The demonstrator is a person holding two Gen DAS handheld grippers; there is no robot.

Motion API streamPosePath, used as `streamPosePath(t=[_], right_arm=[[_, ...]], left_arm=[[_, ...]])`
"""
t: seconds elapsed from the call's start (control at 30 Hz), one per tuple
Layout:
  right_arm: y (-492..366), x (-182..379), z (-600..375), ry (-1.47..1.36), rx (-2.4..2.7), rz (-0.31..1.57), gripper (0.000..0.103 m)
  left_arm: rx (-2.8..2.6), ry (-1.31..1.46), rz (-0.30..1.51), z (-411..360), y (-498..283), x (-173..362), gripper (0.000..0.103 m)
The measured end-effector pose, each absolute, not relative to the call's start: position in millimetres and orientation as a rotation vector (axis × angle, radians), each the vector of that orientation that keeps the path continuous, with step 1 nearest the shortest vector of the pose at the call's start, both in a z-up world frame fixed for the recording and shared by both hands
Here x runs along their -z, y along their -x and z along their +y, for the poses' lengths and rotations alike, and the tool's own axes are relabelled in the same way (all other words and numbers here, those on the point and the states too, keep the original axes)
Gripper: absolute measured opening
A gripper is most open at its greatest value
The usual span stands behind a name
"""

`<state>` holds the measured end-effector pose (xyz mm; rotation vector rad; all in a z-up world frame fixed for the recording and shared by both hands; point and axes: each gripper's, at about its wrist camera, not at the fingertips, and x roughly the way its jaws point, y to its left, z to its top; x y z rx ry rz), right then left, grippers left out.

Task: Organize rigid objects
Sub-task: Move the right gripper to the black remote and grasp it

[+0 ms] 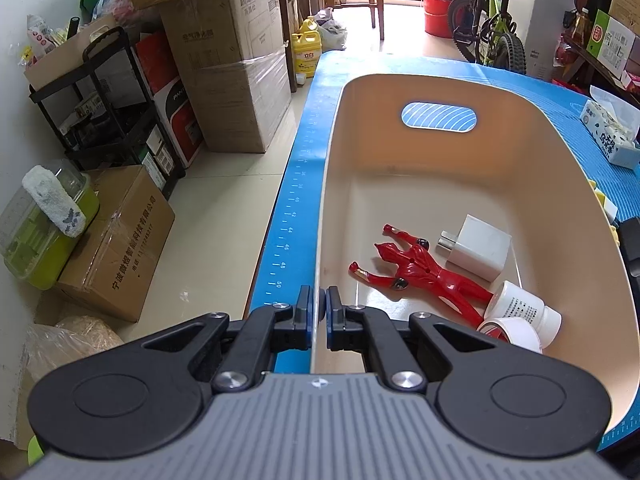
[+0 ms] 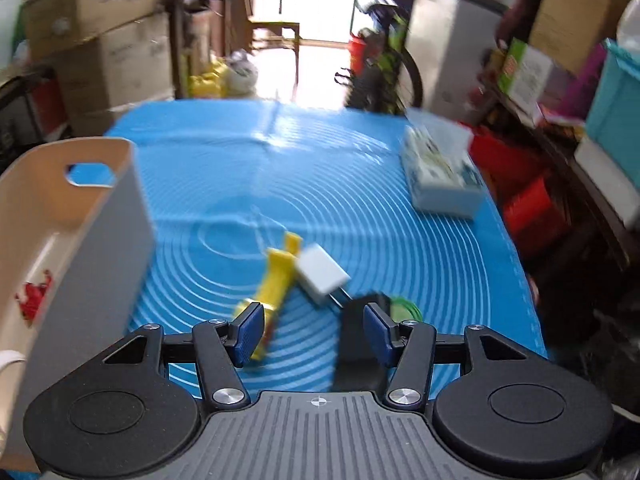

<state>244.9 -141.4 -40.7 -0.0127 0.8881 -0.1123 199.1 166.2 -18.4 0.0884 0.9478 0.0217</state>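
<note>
A beige bin point(image 1: 440, 92) stands on the blue mat. My left gripper point(image 1: 319, 304) is shut on the bin's left rim. Inside lie a red figure point(image 1: 416, 272), a white charger point(image 1: 478, 246), a white bottle point(image 1: 524, 310) and a roll of tape point(image 1: 510, 332). In the blurred right wrist view my right gripper point(image 2: 314, 330) is open and empty above the mat point(image 2: 320, 184). Just ahead of it lie a yellow toy point(image 2: 276, 276), a white charger point(image 2: 322, 274), a black object point(image 2: 356, 344) and a green ring point(image 2: 406, 306). The bin point(image 2: 100, 216) stands to its left.
A tissue pack point(image 2: 440, 172) lies at the mat's far right and shows in the left wrist view point(image 1: 612, 132) too. Cardboard boxes point(image 1: 228, 68) and a black rack point(image 1: 108, 108) stand on the floor left of the table. A bicycle point(image 1: 492, 20) stands behind.
</note>
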Motion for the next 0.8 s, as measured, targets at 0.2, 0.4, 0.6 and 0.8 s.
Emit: streamPosePath(t=[0.2, 0.4, 0.6, 0.8], right_arm=[[-248.8, 66.1, -158.0, 0.011, 0.141, 0.947, 0.065], [-250.4, 85.7, -170.7, -0.014, 0.149, 1.024, 0.064], [-247.0, 89.9, -169.9, -0.046, 0.116, 1.076, 0.047], [-247.2, 84.0, -163.4, -0.037, 0.081, 1.063, 0.038]], left_arm=[[-0.024, -0.081, 0.949, 166.3, -199.1, 18.5, 0.007], [-0.025, -0.080, 0.950, 165.8, -199.2, 18.6, 0.007], [-0.026, -0.081, 0.950, 165.7, -199.2, 18.6, 0.008], [-0.026, -0.083, 0.950, 166.0, -198.9, 18.5, 0.008]])
